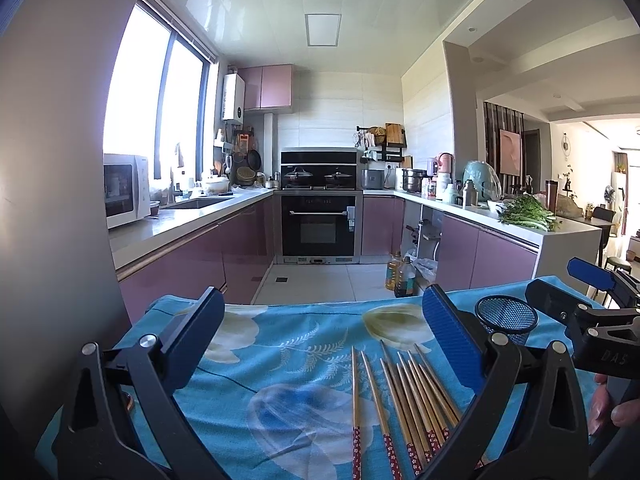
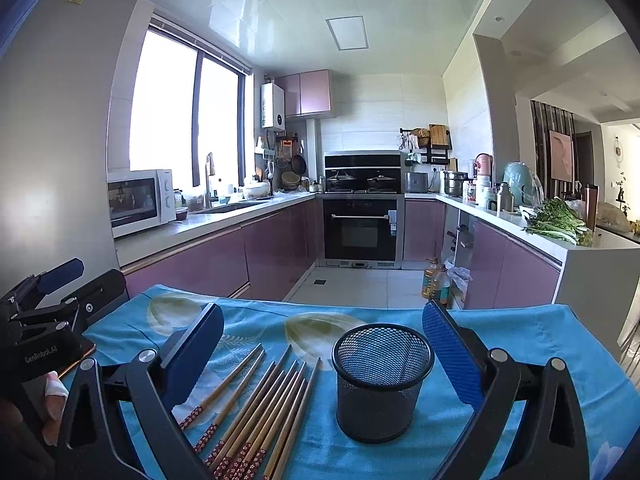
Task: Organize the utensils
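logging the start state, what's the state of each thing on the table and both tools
chopsticks: lying flat on the cloth, loosely side by side, none in the holder
mesh holder: upright, empty
left tool: open, holding nothing
right tool: open, holding nothing
tablecloth: spread flat

The left gripper (image 1: pixel 320 336) hangs level with its jaws spread wide, gripping nothing. The right gripper (image 2: pixel 324 344) hangs just to the right of it, jaws equally wide and empty. A hand (image 1: pixel 612 404) wraps the right gripper's handle, fingertips showing.
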Demonstrator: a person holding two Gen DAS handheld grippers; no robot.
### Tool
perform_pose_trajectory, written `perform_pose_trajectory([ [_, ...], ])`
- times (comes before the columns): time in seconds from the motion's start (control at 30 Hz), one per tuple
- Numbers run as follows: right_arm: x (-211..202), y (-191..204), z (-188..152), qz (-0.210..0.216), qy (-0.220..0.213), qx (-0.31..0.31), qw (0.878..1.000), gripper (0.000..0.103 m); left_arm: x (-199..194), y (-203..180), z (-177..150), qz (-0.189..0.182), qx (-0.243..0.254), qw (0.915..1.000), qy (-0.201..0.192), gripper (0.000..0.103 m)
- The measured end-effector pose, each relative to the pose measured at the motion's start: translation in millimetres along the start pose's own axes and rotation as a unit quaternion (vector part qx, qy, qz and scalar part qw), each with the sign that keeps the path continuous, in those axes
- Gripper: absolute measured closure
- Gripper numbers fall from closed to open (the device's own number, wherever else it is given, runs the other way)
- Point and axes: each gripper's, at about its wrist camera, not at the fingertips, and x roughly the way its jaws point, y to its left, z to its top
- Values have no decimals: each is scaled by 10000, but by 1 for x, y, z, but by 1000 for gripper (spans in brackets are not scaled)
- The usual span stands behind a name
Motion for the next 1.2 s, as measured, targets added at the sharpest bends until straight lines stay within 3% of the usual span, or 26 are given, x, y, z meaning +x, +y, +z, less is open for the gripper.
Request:
perform_pose_trajectory([
  [1.2,1,-1,-1,23,72,59,10000,7,-2,1,2,14,19,10000,-19,5],
])
